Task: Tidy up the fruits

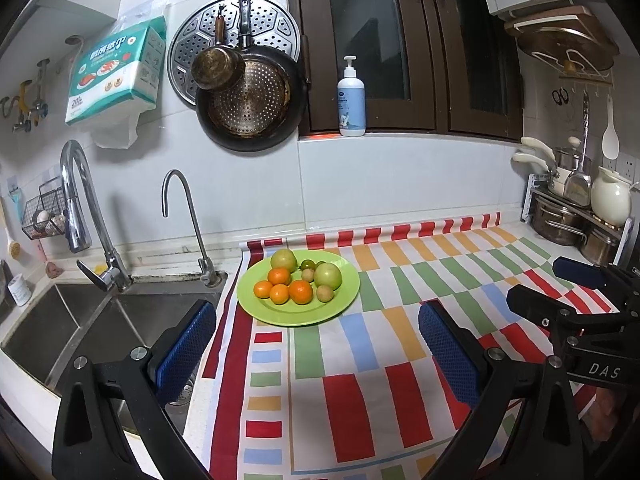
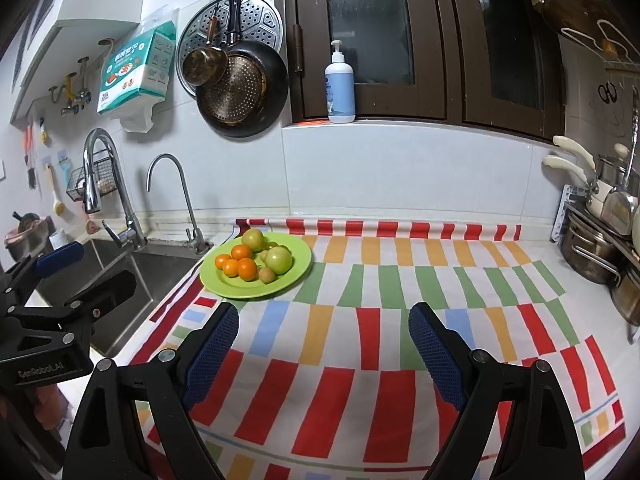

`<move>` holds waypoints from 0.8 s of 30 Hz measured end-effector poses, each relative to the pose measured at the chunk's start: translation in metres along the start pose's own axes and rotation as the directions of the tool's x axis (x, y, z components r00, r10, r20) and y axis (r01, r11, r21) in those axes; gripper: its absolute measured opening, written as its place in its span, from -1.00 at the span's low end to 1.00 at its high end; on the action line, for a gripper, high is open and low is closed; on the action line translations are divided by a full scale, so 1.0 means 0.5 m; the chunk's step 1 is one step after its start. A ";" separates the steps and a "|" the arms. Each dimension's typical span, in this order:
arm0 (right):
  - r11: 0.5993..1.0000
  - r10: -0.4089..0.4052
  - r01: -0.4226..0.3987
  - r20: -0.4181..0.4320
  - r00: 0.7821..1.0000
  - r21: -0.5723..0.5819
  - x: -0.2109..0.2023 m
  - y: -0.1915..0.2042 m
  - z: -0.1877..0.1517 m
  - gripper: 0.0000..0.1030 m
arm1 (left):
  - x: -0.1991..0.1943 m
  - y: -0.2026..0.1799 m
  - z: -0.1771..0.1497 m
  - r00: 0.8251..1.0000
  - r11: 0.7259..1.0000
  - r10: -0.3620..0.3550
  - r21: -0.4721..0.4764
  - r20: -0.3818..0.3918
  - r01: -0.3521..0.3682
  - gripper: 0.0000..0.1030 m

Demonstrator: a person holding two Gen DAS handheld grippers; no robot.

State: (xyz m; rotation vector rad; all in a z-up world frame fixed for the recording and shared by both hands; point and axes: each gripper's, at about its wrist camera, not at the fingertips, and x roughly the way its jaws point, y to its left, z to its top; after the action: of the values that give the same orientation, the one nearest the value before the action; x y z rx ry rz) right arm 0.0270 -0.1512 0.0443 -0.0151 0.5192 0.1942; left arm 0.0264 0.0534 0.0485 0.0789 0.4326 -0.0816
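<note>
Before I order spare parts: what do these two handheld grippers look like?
Both are matte black frames with silver pivot bolts. Left gripper and right gripper each carry blue mesh-textured finger pads. White lettering: "GenRobot.AI" on the left body, "DAS" on the right. No cables visible.

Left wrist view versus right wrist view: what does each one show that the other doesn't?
Only the left wrist view shows the white jug on the pot rack and the white rice paddle hanging above it.

Only the right wrist view shows the orange and yellow utensils hanging on the far-left wall.

Both show the green plate of fruit on the striped cloth, the sink, the soap bottle, and each open gripper, left gripper and right gripper, holding nothing.
</note>
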 end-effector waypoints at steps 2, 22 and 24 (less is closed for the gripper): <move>1.000 -0.002 0.002 0.000 1.000 -0.002 0.000 0.000 0.000 0.70 | 0.000 -0.001 0.000 1.000 1.000 0.001 -0.002 -0.002 -0.001 1.00; 1.000 0.001 -0.001 -0.007 1.000 -0.006 0.002 0.007 0.000 0.70 | 0.000 0.007 0.001 1.000 1.000 -0.020 0.005 0.000 0.020 1.00; 1.000 0.002 -0.002 -0.010 1.000 -0.006 0.004 0.007 -0.001 0.70 | 0.000 0.008 0.000 1.000 1.000 -0.020 0.005 -0.001 0.020 1.00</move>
State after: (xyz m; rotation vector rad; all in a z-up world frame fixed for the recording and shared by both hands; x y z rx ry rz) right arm 0.0280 -0.1473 0.0431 -0.0218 0.5291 0.1976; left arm 0.0268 0.0573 0.0489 0.0795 0.4338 -0.1028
